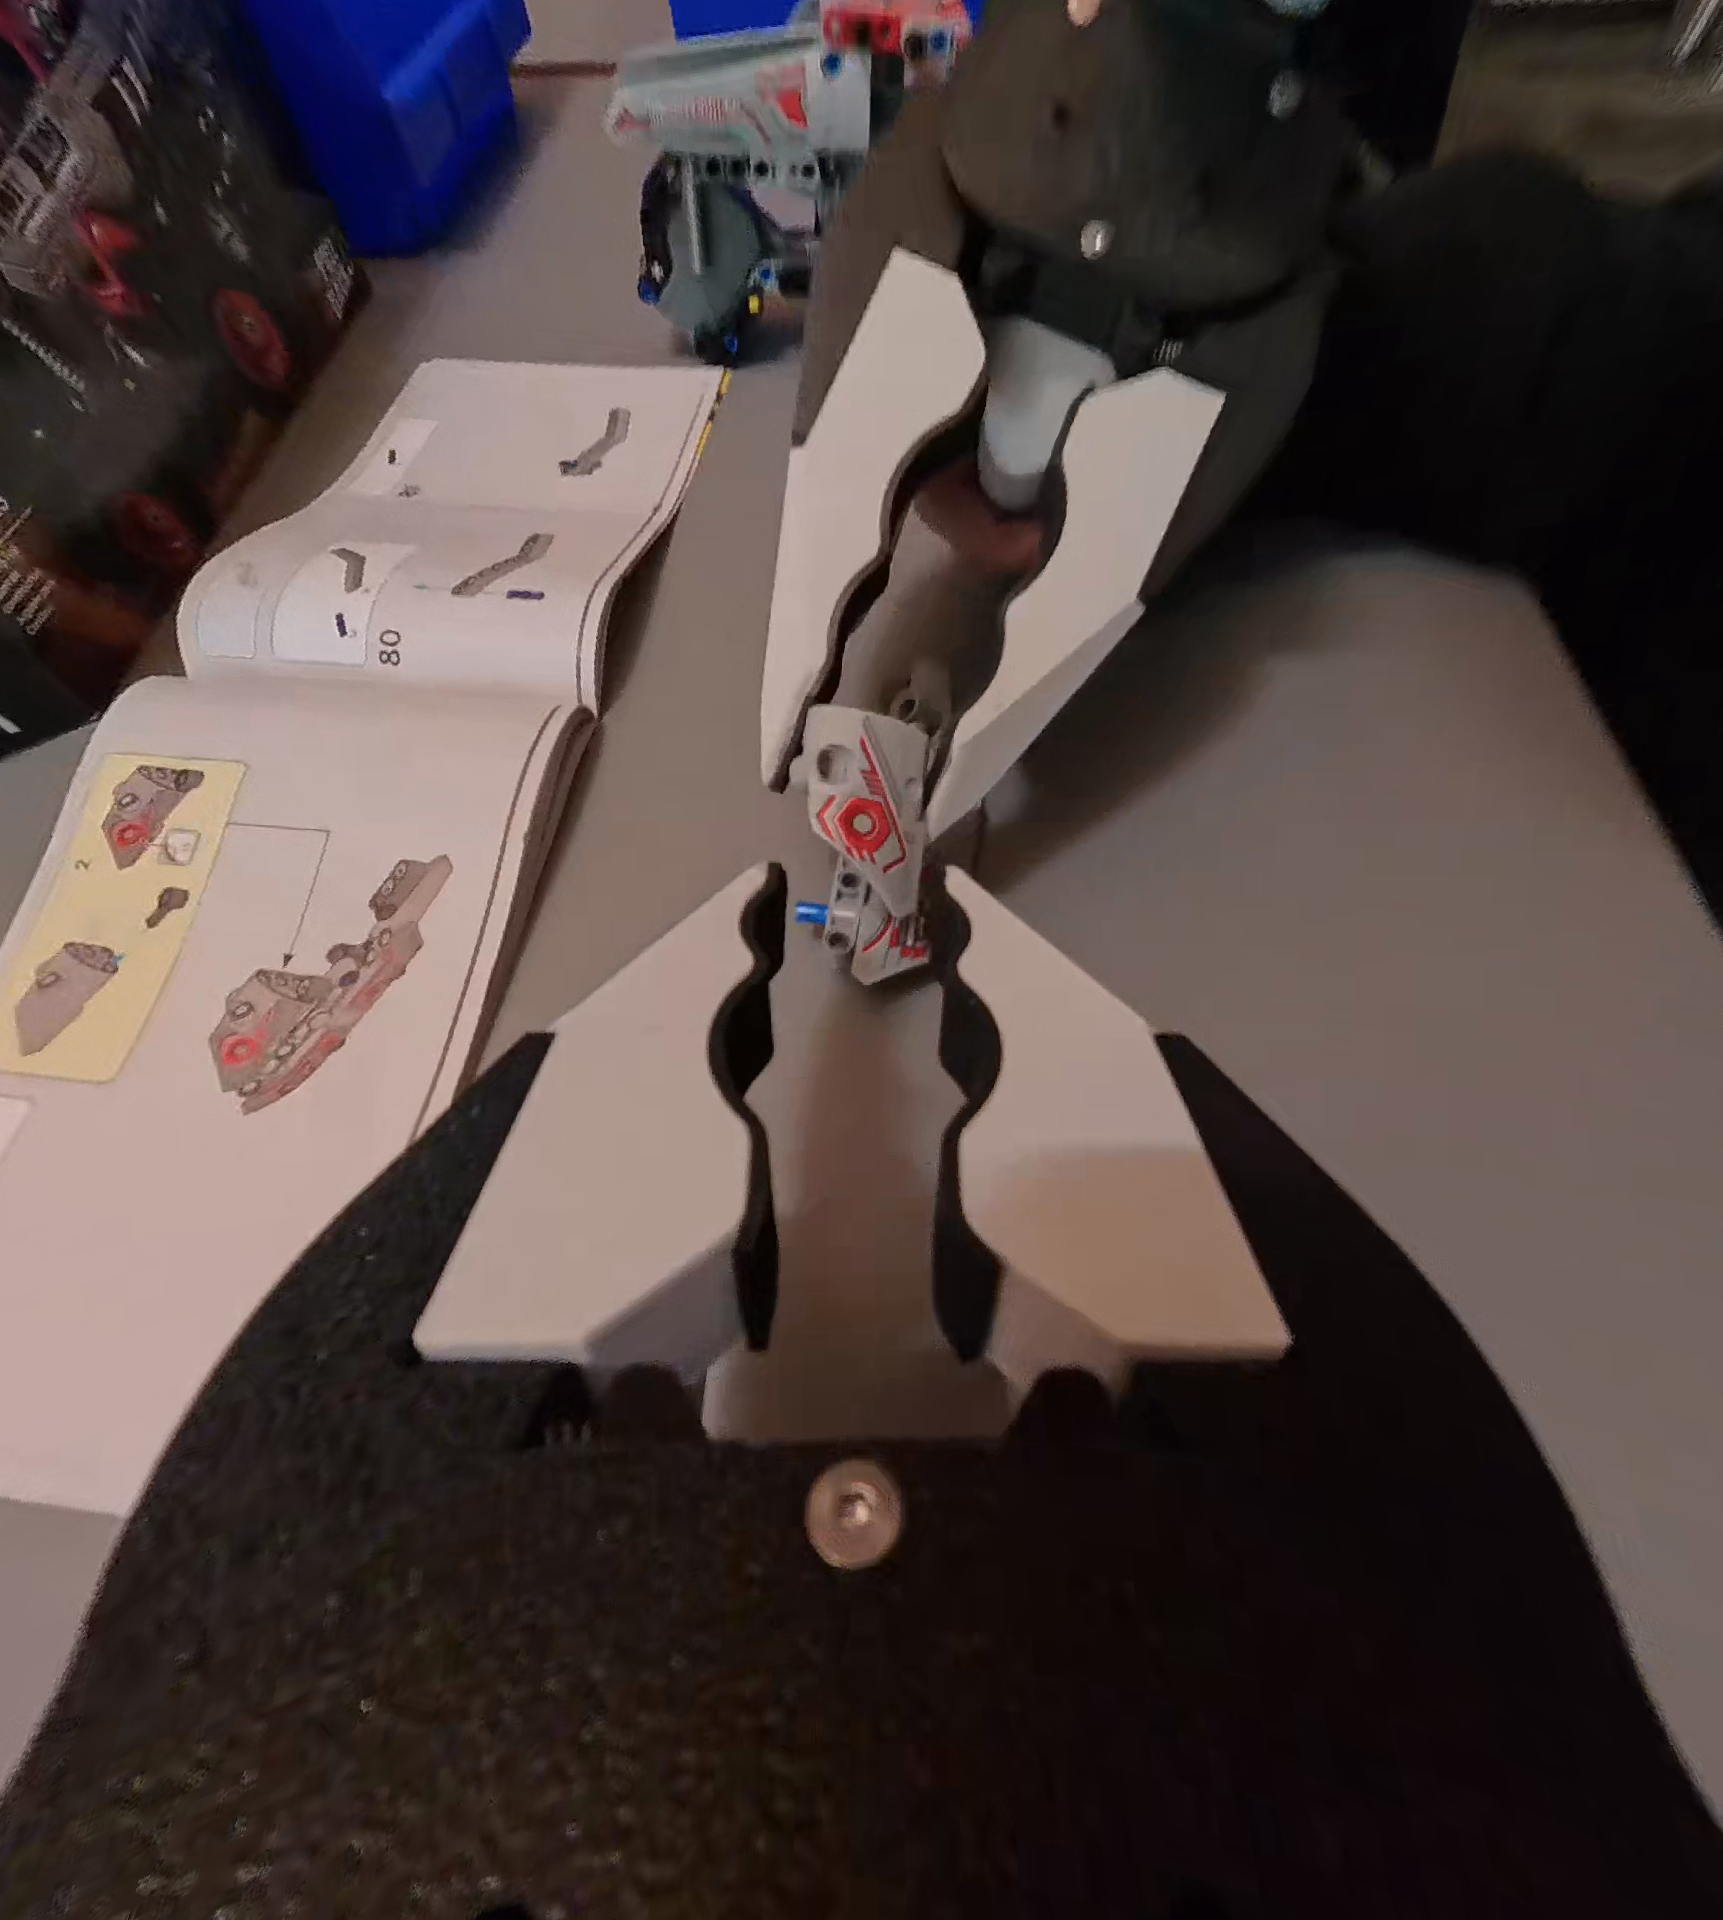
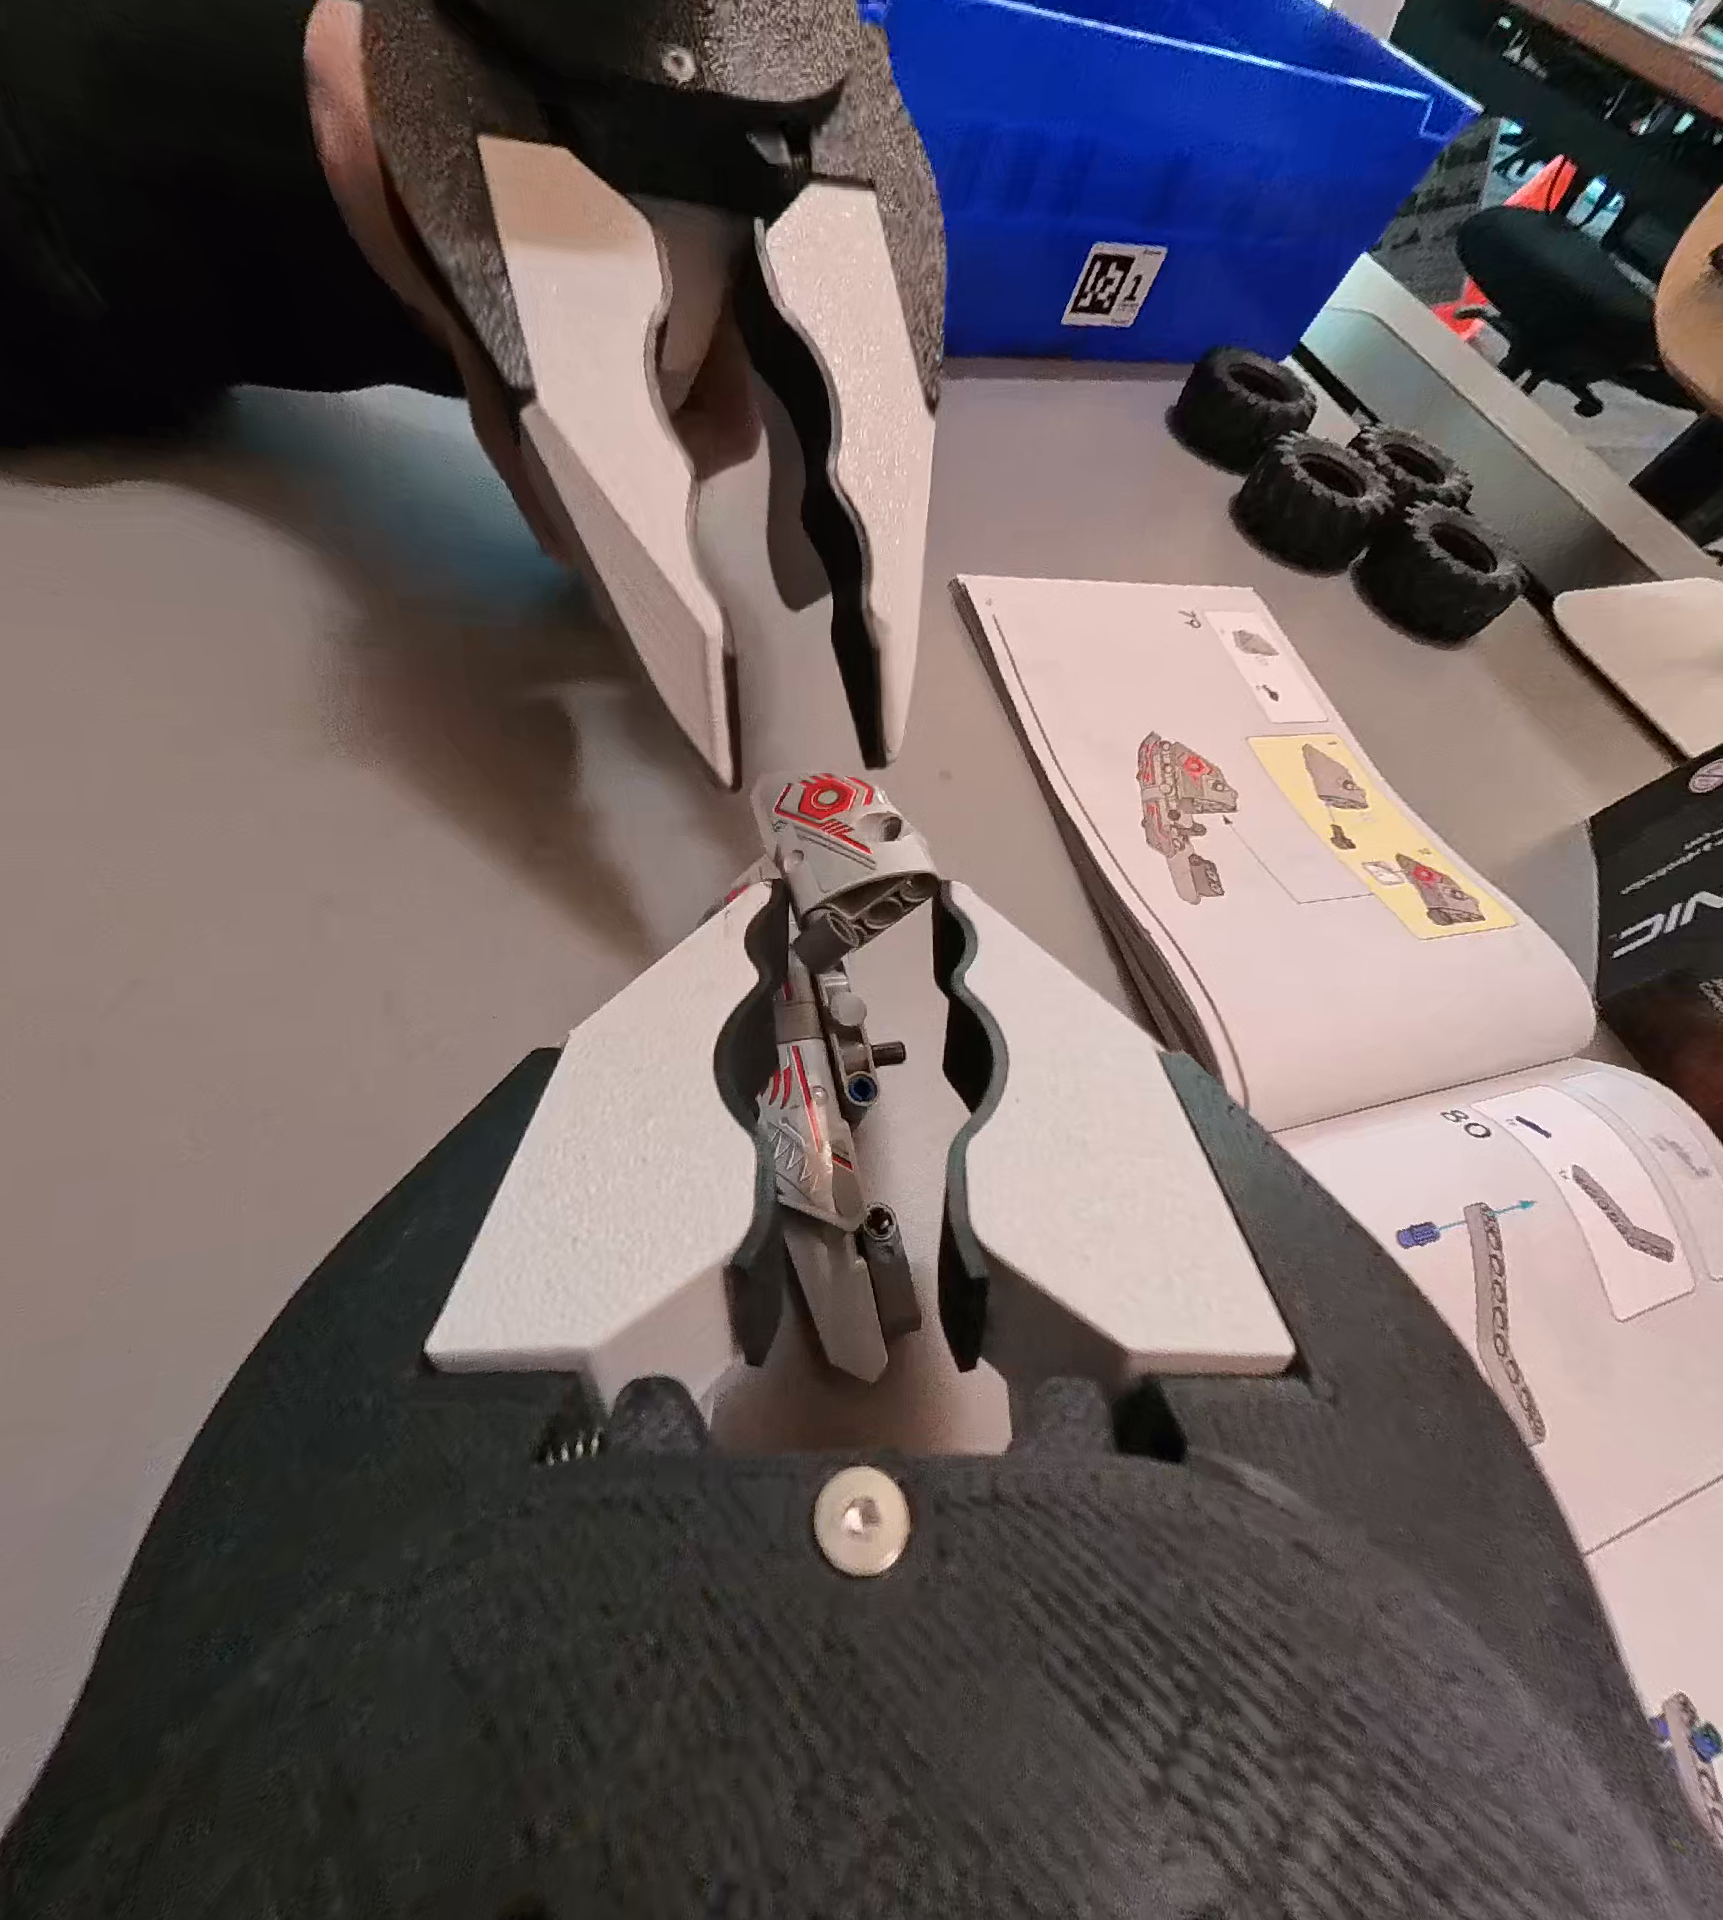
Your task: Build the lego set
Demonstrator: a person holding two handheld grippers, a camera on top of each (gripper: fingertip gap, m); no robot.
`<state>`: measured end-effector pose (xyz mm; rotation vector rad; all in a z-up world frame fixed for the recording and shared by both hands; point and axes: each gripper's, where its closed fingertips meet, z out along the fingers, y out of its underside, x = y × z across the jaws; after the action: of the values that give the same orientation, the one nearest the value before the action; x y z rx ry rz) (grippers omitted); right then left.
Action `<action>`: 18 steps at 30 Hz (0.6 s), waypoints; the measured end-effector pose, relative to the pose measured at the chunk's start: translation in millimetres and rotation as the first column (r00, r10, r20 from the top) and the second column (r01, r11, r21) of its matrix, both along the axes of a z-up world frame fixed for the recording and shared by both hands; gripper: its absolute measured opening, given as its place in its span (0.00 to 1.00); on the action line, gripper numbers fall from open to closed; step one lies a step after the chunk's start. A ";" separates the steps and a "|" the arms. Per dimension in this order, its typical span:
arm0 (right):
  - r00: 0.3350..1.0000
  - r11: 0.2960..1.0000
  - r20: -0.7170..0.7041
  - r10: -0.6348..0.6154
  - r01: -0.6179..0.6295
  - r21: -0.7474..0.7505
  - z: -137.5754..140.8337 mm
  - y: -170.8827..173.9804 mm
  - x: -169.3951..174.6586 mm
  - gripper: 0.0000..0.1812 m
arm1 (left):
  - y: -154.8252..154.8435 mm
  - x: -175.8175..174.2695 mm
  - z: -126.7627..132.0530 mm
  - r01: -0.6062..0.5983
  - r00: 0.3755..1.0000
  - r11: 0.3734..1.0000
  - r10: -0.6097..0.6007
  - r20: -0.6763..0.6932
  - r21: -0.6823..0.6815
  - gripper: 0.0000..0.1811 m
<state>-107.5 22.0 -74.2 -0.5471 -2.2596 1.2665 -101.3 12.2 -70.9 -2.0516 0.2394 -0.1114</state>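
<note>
While the right gripper (image 2: 852, 914) pinches the grey-and-red lego panel piece (image 2: 826, 1049) above the bench (image 2: 213, 831), the left gripper (image 1: 862, 888), spread, faces it just beside the piece's tip, near the manual (image 2: 1252, 831).

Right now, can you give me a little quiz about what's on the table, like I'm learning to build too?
1. True or false: the black tyres sit on the table, outside the blue bin.
2. Which gripper has the grey-and-red Lego piece between its fingers? A) left gripper B) right gripper
3. Fill in: the instruction booklet lies ____.
Key: 1 true; 2 B; 3 open.
</note>
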 end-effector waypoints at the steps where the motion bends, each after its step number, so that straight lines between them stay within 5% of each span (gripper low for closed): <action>1: 1.000 1.000 0.004 0.005 -0.005 0.004 -0.9 -0.6 0.5 0.14 | 0.0 -0.1 -4.8 0.003 0.999 1.000 -0.003 -0.034 -0.022 0.13; 18: 0.995 0.999 0.094 -0.019 0.023 -0.037 -3.1 -1.0 0.9 0.14 | 8.5 -1.6 -9.2 0.022 0.908 1.000 -0.020 -0.419 0.001 0.11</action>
<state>-106.6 21.0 -77.3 -0.6550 -2.3039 1.3007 -102.9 20.7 -80.1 -2.0498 0.5271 0.3238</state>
